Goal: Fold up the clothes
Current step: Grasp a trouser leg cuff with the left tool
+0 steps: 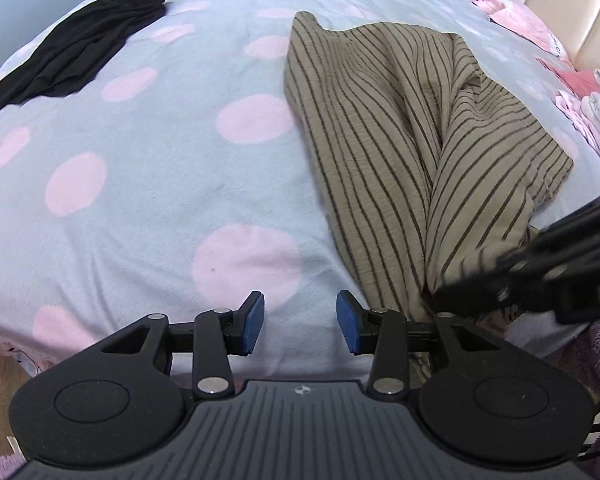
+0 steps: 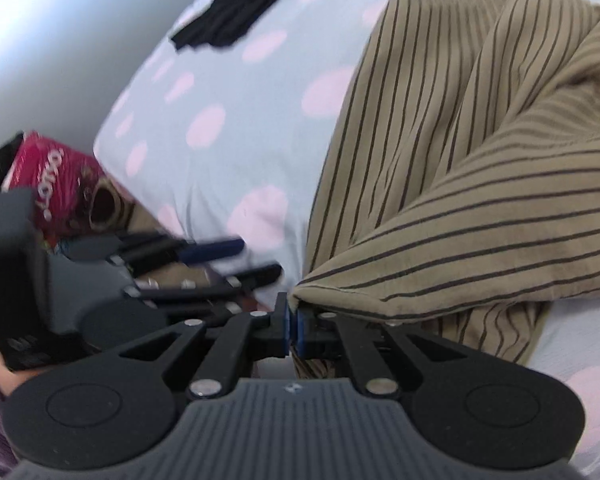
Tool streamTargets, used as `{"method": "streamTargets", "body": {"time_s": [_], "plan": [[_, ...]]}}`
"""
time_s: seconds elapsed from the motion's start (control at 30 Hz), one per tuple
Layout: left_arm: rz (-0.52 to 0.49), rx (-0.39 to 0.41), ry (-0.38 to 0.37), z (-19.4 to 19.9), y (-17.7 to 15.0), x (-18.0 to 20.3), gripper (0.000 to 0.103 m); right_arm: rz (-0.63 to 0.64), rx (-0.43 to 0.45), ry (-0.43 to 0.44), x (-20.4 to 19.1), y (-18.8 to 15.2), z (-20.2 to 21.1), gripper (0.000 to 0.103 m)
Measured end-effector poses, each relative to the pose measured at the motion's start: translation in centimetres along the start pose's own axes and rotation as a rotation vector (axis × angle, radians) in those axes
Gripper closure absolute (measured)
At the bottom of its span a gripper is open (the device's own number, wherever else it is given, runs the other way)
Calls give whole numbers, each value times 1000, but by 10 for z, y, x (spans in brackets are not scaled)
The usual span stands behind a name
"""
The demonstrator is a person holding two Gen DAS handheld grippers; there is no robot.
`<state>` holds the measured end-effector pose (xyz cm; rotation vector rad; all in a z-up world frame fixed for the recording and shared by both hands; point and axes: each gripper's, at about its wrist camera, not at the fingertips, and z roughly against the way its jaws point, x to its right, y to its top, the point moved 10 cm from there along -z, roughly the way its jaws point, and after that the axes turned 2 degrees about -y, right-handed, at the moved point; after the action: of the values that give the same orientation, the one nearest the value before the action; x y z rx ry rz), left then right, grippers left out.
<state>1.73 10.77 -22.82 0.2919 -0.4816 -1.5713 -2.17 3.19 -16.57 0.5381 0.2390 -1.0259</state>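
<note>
A tan garment with dark stripes (image 1: 400,140) lies on the spotted bed, partly folded over itself. My left gripper (image 1: 300,324) is open and empty, over the bed's near edge just left of the garment. My right gripper (image 2: 291,326) is shut on the near corner of the striped garment (image 2: 480,208) and lifts that flap. The right gripper also shows in the left wrist view (image 1: 540,276), blurred, at the garment's near right corner. The left gripper shows in the right wrist view (image 2: 236,258), open, to the left.
A black garment (image 1: 80,48) lies at the far left of the light blue bedspread with pink dots (image 1: 140,184). Pink bedding (image 1: 520,20) and stacked clothes (image 1: 596,120) sit at the right. A red box (image 2: 60,184) stands beside the bed on the floor.
</note>
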Motion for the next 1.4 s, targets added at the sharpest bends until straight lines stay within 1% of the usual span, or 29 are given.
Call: {"method": "streamTargets", "body": {"time_s": [0.1,0.2,0.33,0.4,0.5,0.6,0.7,0.9,0.97,1.03,1.1,1.2,1.27,1.3,1.37,1.4], "plan": [[-3,1,-6,2,0,0,65,5,-50,-13,1,-5,-16,99],[-4,-3,-14,9,-6,2,65,1,-86,-44,8,-12,-26,98],[11,4,-42,13,-6,1,65,-46,-82,-21,11,-9,-25,89],[19,15,-59,16,-6,1,65,-53,-63,-15,12,-7,-18,70],[15,42,-97,24,-3,8,65,-40,-15,-18,13,-3,0,65],[10,55,-156,30,-2,20,64,3,41,-28,14,-1,22,63],[6,66,-195,34,0,34,64,60,109,-77,20,0,44,59],[-33,49,-245,30,-1,62,64,144,190,-198,42,-12,72,58],[-41,31,-244,25,-3,67,72,181,198,-227,47,-23,76,58],[-41,5,-227,17,-6,67,84,231,199,-256,49,-35,76,58],[-33,-9,-224,11,-7,65,90,294,196,-292,49,-49,72,57],[15,-7,-255,9,-7,58,95,415,186,-359,47,-71,60,55],[51,-6,-279,12,-7,55,97,509,196,-423,45,-81,49,56],[64,-5,-289,14,-7,54,98,542,210,-453,45,-83,45,57],[85,-3,-308,18,-7,54,98,561,235,-488,47,-82,40,58],[94,-1,-314,19,-8,55,99,566,245,-503,48,-81,38,64]]}}
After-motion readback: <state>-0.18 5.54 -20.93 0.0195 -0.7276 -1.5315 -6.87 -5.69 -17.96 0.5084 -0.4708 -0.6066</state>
